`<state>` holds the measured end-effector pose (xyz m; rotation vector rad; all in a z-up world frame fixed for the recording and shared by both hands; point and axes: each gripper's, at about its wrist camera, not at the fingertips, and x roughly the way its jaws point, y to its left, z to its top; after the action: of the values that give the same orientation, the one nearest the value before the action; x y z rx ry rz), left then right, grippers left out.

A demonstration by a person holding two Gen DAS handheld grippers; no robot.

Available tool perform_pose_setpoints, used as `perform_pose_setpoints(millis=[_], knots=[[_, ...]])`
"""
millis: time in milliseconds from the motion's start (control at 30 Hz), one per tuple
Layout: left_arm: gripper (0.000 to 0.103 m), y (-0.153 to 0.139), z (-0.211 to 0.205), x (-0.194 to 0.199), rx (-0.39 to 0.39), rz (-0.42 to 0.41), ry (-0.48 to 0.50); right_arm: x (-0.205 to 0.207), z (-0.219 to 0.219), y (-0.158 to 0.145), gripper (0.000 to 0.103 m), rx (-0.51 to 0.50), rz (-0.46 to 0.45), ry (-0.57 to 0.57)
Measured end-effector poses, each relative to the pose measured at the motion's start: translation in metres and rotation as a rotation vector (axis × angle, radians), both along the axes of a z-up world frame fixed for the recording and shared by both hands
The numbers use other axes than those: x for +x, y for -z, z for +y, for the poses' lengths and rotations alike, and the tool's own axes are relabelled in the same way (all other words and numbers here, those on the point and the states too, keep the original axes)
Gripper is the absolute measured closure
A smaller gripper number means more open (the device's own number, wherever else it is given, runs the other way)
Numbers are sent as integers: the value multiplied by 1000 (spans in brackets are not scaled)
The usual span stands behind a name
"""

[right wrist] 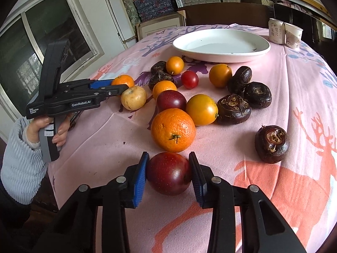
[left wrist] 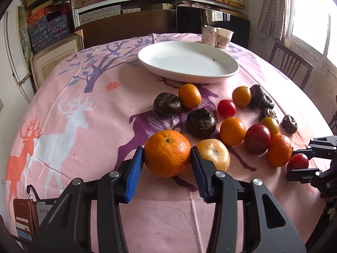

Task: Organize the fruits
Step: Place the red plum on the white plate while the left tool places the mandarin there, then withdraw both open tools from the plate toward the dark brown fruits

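In the left wrist view, the left gripper [left wrist: 167, 155] was closed on a mandarin [left wrist: 167, 153], its blue pads [left wrist: 134, 171] pressed against both sides of the fruit, which sat on the pink deer-print cloth of the bench [left wrist: 73, 105]. A pale yellowish fruit [left wrist: 214, 154] lay just beside the mandarin on the right, touching the right pad. Beyond them the other fruits were scattered: small oranges, red tomatoes and dark water chestnuts, among them a water chestnut [left wrist: 201, 122] near the middle. A white plate [left wrist: 187, 62] stood behind the pile with nothing in it, and two paper cups [left wrist: 217, 36] stood at the far edge. At the right edge the right gripper [left wrist: 300, 162] showed side-on, clamped around a red fruit [left wrist: 297, 162]. In the right wrist view, the right gripper [right wrist: 168, 174] held that dark red plum [right wrist: 168, 172] between its blue pads, low on the cloth near the bench's front edge. A large orange [right wrist: 173, 129] lay just beyond it, not touching. Farther left the left gripper [right wrist: 118, 85] showed, held by the person's hand [right wrist: 55, 129], with its mandarin [right wrist: 122, 80] between the fingers and the pale fruit [right wrist: 133, 97] just beside. The plate [right wrist: 221, 44] sat behind the heap.
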<state>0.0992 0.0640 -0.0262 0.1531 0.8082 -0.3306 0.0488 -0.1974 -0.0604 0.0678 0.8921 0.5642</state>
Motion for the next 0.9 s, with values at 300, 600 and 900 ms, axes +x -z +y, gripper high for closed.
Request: perform_pose_setpoints(millis=[300, 600, 900], knots=[[58, -55, -56, 63, -63, -68, 38, 71, -36, -87, 64, 63, -172, 111], [57, -27, -88, 151, -51, 33, -31, 204, -30, -49, 63, 25, -54, 199], [32, -37, -71, 133, -85, -70, -43, 197, -41, -51, 51, 73, -99, 223]])
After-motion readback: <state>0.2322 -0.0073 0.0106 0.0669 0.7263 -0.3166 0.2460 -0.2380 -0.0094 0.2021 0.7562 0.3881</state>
